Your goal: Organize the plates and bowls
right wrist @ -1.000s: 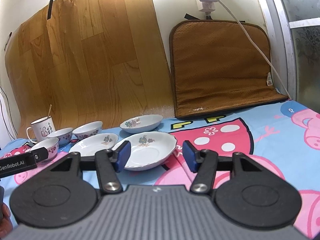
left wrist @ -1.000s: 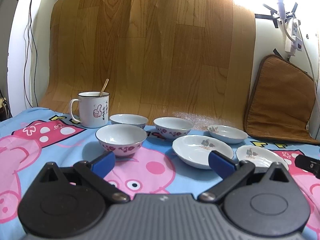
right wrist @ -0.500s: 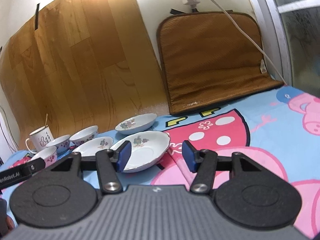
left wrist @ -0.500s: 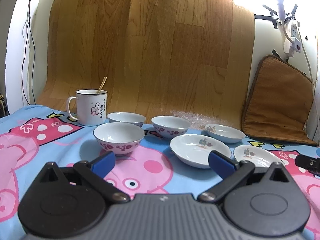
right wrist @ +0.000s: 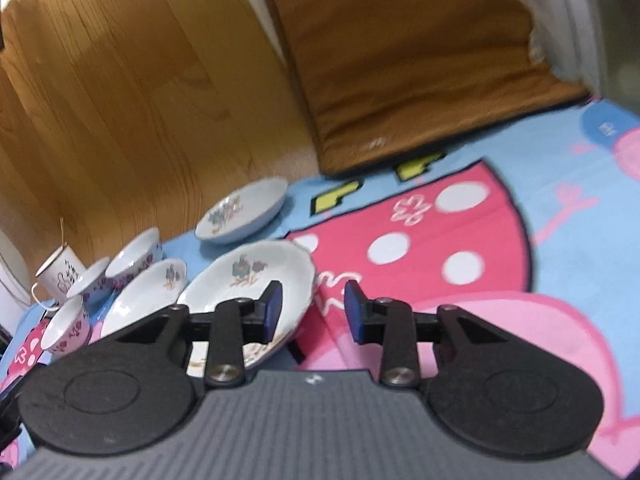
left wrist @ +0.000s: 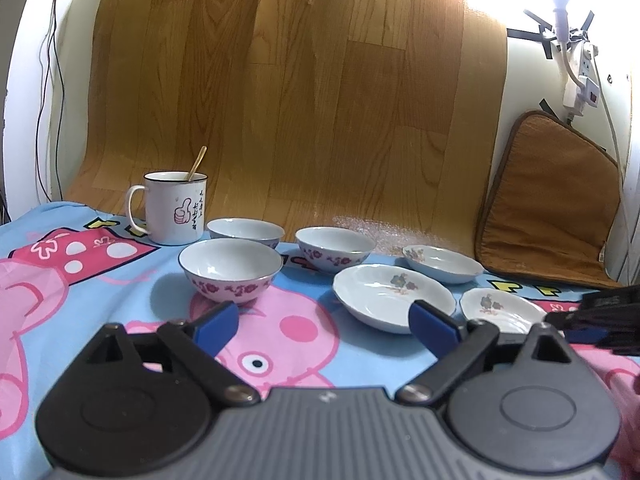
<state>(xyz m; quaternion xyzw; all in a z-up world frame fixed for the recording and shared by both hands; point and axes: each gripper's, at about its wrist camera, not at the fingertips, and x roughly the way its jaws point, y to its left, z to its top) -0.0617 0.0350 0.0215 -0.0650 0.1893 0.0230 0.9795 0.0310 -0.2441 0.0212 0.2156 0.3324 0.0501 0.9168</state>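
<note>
Three white bowls with red flowers sit on the cartoon cloth: a near one [left wrist: 230, 270], one behind it [left wrist: 245, 231] and one to the right [left wrist: 335, 247]. Three white plates with a flower print lie right of them: a big one [left wrist: 394, 296], a far small one [left wrist: 442, 263] and a near right one [left wrist: 500, 308]. My left gripper [left wrist: 326, 326] is open and empty, hovering in front of the bowls. My right gripper [right wrist: 313, 312] is open, its left finger over the rim of the nearest plate [right wrist: 248, 280], tilted.
A white mug [left wrist: 174, 208] with a spoon stands at the back left beside the bowls. A brown cushion [left wrist: 548, 204] leans on the wall at the back right. A wood-pattern sheet [left wrist: 300, 100] covers the back wall. A power strip [left wrist: 580, 80] hangs above the cushion.
My right gripper has moved forward and down toward the nearest plate and rolled to a tilt; its view is blurred. My left gripper has drawn back slightly and stays open.
</note>
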